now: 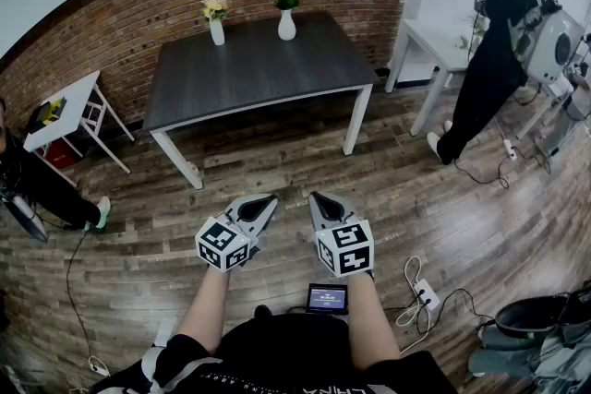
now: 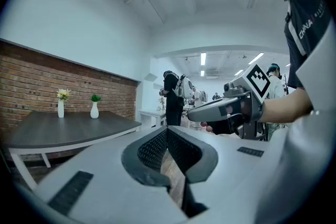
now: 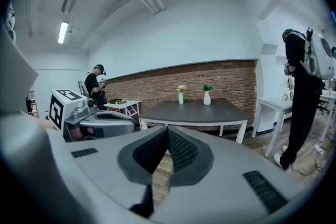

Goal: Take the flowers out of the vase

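left hand-held gripper [image 1: 266, 201] and right hand-held gripper [image 1: 319, 197]: jaws closed together, both empty | flowers [image 1: 215, 6]: stems upright in white vase [image 1: 217, 32], at far edge of tabletop [image 1: 259, 74] | relation: well apart, straight ahead, the left hand-held gripper slightly nearer | judgement: walk up first

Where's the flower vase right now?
In the head view the flower vase stands at the far edge of the dark table, by the brick wall, just left of the green-plant vase.
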A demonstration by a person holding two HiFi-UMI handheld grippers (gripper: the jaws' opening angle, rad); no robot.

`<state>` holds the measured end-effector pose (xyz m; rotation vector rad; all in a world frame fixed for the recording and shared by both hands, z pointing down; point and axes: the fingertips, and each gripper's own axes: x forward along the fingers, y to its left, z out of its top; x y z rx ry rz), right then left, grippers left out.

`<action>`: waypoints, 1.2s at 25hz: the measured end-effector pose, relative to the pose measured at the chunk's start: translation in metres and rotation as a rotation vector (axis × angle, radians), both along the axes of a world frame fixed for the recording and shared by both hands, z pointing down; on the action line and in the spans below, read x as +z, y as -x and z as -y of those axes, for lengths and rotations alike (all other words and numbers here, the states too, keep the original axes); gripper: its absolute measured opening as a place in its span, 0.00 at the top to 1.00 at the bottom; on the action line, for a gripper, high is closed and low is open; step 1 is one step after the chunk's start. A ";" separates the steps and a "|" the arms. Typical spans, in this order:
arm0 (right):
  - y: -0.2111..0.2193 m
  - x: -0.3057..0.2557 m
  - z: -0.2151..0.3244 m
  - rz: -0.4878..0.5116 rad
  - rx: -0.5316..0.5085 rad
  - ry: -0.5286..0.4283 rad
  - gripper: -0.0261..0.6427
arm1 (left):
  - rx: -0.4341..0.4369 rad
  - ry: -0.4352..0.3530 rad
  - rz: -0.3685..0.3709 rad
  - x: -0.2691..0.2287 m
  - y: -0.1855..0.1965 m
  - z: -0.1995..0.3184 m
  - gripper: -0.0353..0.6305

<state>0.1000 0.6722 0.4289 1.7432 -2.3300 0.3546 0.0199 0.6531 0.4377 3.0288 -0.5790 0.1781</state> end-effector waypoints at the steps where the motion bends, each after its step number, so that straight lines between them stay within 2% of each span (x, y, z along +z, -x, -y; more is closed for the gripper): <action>1: 0.000 0.000 0.001 0.000 -0.001 -0.001 0.95 | 0.000 -0.001 0.001 0.000 0.000 0.001 0.94; 19: 0.006 0.004 0.006 0.007 -0.038 -0.001 0.95 | -0.022 0.003 0.011 0.006 0.003 0.006 0.94; 30: -0.006 0.008 0.014 0.040 -0.125 -0.013 0.95 | -0.117 0.005 0.038 0.014 -0.003 0.010 0.94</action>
